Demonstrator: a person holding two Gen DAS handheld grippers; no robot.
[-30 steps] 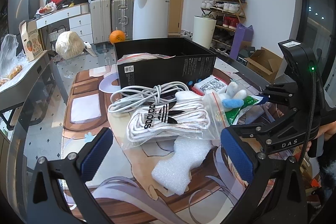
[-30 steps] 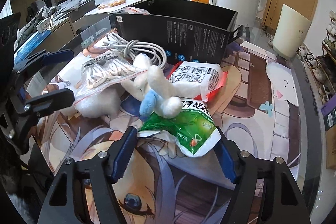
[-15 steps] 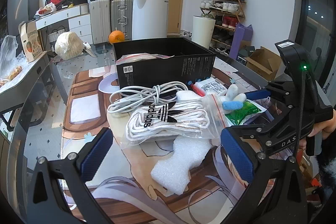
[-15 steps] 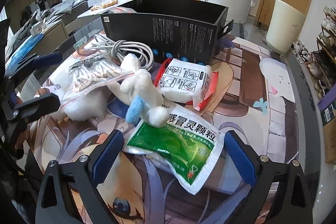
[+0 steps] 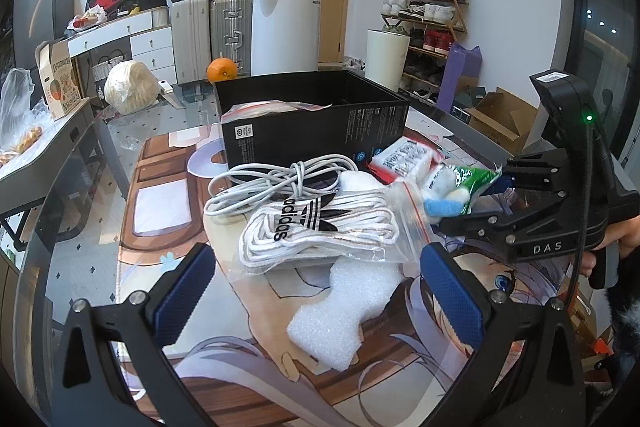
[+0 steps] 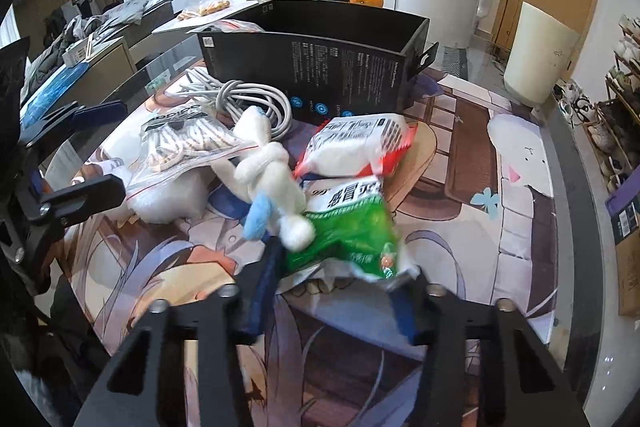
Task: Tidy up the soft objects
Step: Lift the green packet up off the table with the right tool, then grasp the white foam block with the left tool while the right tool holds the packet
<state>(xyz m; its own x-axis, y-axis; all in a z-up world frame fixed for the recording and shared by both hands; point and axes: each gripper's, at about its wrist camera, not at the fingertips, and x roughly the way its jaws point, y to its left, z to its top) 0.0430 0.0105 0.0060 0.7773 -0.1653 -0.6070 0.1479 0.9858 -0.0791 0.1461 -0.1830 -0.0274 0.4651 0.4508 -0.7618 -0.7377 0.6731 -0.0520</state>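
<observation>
Though blurred, laces bag [image 5: 320, 227] reads "adidas".

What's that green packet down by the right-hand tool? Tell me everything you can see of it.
The green packet is a soft, glossy plastic pouch, green below and white on top, with printed characters and a small orange mark near its lower edge. It looks crumpled and tilted. The right gripper is closing on its near end, with the packet between the blue fingers. A white plush toy lies against its left side, and a red-edged white packet sits just behind it.
</observation>
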